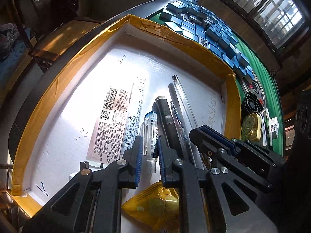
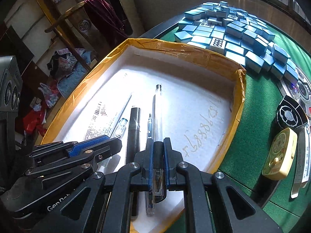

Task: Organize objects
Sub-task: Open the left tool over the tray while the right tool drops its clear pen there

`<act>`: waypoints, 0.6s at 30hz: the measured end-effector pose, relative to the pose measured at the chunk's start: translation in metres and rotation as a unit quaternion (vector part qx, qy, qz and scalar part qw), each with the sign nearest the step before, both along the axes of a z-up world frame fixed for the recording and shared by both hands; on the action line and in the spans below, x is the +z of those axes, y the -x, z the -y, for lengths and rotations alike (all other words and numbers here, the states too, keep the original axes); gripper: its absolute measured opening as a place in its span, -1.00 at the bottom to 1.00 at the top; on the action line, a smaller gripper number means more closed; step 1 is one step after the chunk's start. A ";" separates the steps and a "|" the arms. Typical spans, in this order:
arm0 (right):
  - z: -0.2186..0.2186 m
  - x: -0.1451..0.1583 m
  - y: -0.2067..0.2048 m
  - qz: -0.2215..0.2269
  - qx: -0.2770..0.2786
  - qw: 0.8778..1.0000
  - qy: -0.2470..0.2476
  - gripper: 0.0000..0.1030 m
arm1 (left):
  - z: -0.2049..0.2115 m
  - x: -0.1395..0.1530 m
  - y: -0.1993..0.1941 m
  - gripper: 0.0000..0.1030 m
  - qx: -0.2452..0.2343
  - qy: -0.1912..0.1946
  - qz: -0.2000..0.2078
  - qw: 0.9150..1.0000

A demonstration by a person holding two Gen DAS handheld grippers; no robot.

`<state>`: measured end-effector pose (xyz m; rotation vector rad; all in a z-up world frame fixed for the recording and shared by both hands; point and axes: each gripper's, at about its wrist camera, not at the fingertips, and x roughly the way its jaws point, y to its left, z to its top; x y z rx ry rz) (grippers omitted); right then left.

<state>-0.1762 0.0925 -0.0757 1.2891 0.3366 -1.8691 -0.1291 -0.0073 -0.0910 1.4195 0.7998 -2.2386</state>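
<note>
Tongs: left tongs [image 1: 148,153] clamp a blue-capped pen [image 1: 150,134], right tongs [image 2: 157,155] pinch a clear pen [image 2: 158,112], both over the yellow-taped tray [image 2: 175,48]

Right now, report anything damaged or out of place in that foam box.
The tape along the foam box's far rim is wrinkled and torn. A yellow snack packet lies among the pens. Nothing is spilled.

A lived-in home room. A green-felt mahjong table [image 2: 250,136] heaped with blue tiles [image 2: 233,33] stands by a barred window [image 1: 272,9]. Clothes [image 2: 68,66] lie piled beside a wooden chair [image 2: 81,27].
</note>
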 end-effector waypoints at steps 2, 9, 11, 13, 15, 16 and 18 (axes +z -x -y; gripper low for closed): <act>0.000 -0.001 -0.002 -0.005 0.004 1.000 -0.005 -0.83 | 0.002 -0.001 -0.001 -0.75 0.005 -0.002 0.003 1.000; -0.020 0.015 -0.002 0.006 -0.009 0.999 0.050 -0.53 | 0.003 0.001 -0.009 -0.66 0.019 0.003 -0.018 1.000; -0.040 0.033 -0.004 -0.004 -0.015 0.996 0.093 -0.30 | -0.001 0.009 -0.016 -0.54 0.026 0.012 -0.038 0.999; -0.067 0.050 -0.009 -0.022 -0.029 0.990 0.136 0.11 | -0.012 0.023 -0.019 0.02 0.025 0.037 -0.060 0.997; -0.095 0.061 -0.013 -0.034 -0.041 0.985 0.167 0.31 | -0.025 0.037 -0.021 0.13 0.020 0.060 -0.082 0.995; -0.109 0.064 -0.014 -0.037 -0.046 0.982 0.178 0.37 | -0.032 0.043 -0.020 0.13 0.012 0.065 -0.093 0.994; -0.134 0.066 -0.012 -0.044 -0.066 0.980 0.184 0.45 | -0.046 0.053 -0.017 0.14 -0.006 0.058 -0.110 0.992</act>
